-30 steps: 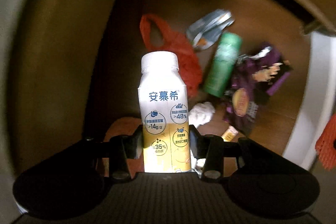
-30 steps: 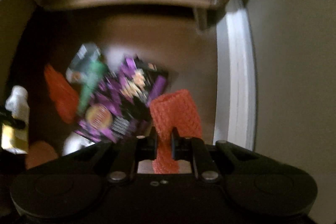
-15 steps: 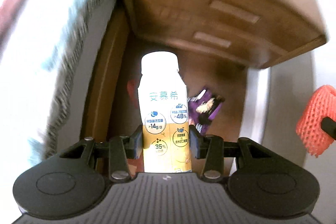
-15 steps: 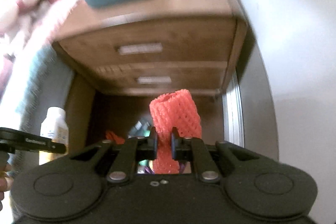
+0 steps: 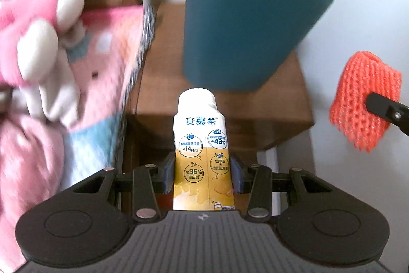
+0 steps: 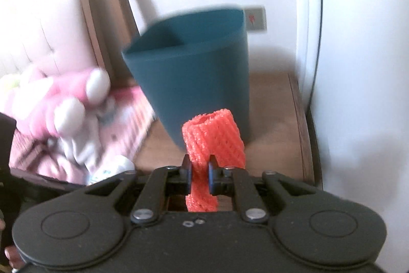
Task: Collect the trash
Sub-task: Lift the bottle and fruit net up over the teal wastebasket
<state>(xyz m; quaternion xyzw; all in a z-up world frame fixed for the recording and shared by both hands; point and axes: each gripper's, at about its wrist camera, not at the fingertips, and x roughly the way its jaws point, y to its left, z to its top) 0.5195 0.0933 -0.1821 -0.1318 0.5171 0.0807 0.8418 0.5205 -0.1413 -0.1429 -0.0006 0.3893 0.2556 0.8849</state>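
My left gripper (image 5: 202, 175) is shut on a white and yellow yogurt drink bottle (image 5: 200, 152), held upright. My right gripper (image 6: 200, 177) is shut on an orange foam fruit net (image 6: 213, 137); the net also shows at the right of the left wrist view (image 5: 364, 99). A teal trash bin (image 5: 245, 17) stands on a wooden nightstand (image 5: 288, 99), just beyond and above both grippers. In the right wrist view the bin (image 6: 194, 68) is right behind the net, its open top visible.
A bed with a pink plush toy (image 5: 38, 42) and patterned blanket (image 5: 102, 73) lies to the left. A white wall (image 6: 358, 68) stands to the right. A wooden headboard post (image 6: 102, 17) rises behind the bin.
Both grippers have risen from the floor trash, past the nightstand drawers, up to the nightstand top. The bin is now close in front. Both still hold their items.
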